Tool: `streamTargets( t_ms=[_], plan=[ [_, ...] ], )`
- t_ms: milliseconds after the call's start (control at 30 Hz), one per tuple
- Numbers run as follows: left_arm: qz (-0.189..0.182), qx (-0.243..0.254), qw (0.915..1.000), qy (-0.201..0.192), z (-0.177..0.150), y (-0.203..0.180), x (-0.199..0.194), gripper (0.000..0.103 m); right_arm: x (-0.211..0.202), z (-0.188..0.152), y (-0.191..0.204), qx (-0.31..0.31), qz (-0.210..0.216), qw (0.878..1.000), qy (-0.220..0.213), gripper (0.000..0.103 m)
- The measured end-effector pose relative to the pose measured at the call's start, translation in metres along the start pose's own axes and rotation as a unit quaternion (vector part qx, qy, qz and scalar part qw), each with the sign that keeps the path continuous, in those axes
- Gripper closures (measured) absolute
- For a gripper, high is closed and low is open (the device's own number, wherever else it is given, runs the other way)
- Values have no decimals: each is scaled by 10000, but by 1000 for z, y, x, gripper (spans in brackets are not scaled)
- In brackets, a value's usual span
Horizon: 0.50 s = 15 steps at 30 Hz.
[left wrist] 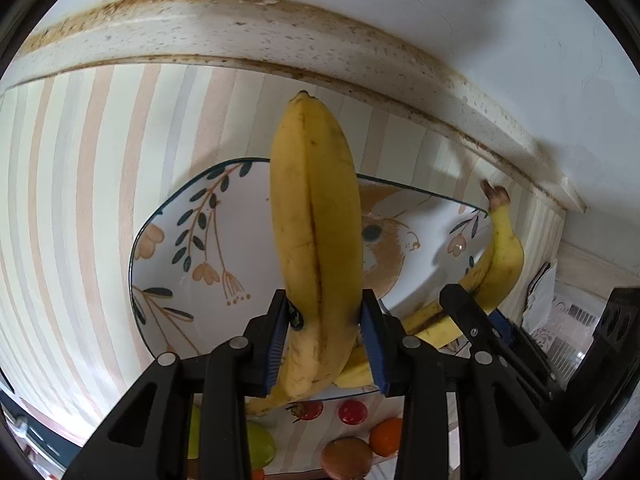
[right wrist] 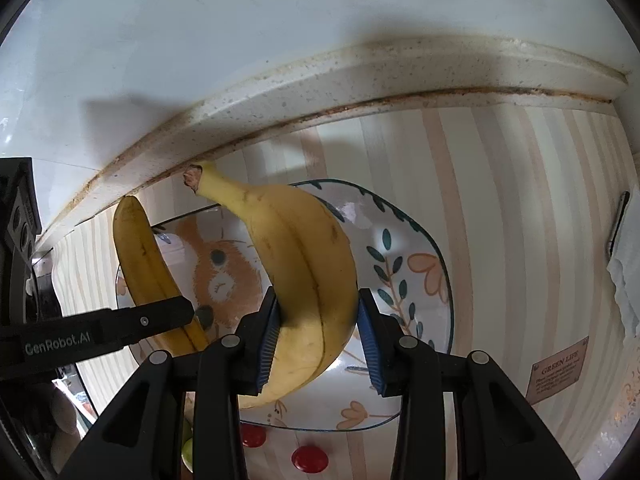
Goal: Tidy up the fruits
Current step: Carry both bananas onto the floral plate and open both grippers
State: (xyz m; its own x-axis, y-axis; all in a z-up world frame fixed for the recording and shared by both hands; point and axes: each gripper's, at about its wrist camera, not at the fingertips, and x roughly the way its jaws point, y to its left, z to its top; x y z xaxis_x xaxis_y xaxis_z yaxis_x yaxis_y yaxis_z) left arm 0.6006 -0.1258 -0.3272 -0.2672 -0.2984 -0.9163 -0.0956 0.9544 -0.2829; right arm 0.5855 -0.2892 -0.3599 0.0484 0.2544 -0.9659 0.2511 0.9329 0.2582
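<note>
Both hand-held grippers, left (left wrist: 324, 312) and right (right wrist: 316, 316), grasp bananas above my plate (right wrist: 436, 264); the 6 o'clock stems could slip loose.

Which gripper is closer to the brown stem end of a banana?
Right. The right gripper holds the banana whose stem points away from it; the left gripper holds the other banana farther off.

Striped tablecloth (left wrist: 80, 200) covers the counter right up to its speckled back edge (left wrist: 240, 36); a bunny-print plate (left wrist: 192, 280) sits on it, small fruits (left wrist: 352, 412) scattered nearer the front.
</note>
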Motion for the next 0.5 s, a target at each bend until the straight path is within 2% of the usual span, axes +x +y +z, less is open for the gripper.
streamTargets(
  t_ms=[133,167,200,233,267,300,333,400,500],
  plan=[
    [295,208,9992,-173,-3,-19,7,68,2,5,1,-62,-27,10000,51,59],
    [353,291,9987,-218,-5,-21,6,68,2,5,2,-100,-3,9999,45,52],
    [435,386,9979,-296,-8,-25,2,68,0,5,2,-127,8,9999,37,40],
    [496,466,9969,-383,-11,-29,-1,68,-3,5,3,-164,5,9999,-3,35],
    [548,521,9961,-464,-13,-29,-4,64,-8,4,4,-226,-28,9997,-95,27],
    [607,573,9948,-591,-16,-29,-8,57,-12,3,6,-284,-84,9994,-171,24],
    [644,596,9937,-693,-19,-28,-14,54,-15,1,7,-323,-135,9991,-232,23],
    [722,627,9912,-915,-25,-22,-24,39,-19,-3,9,-400,-246,9984,-308,18],
    [855,647,9864,-1244,-36,-15,-36,21,-29,-14,12,-526,-281,9973,-424,13]
  ],
)
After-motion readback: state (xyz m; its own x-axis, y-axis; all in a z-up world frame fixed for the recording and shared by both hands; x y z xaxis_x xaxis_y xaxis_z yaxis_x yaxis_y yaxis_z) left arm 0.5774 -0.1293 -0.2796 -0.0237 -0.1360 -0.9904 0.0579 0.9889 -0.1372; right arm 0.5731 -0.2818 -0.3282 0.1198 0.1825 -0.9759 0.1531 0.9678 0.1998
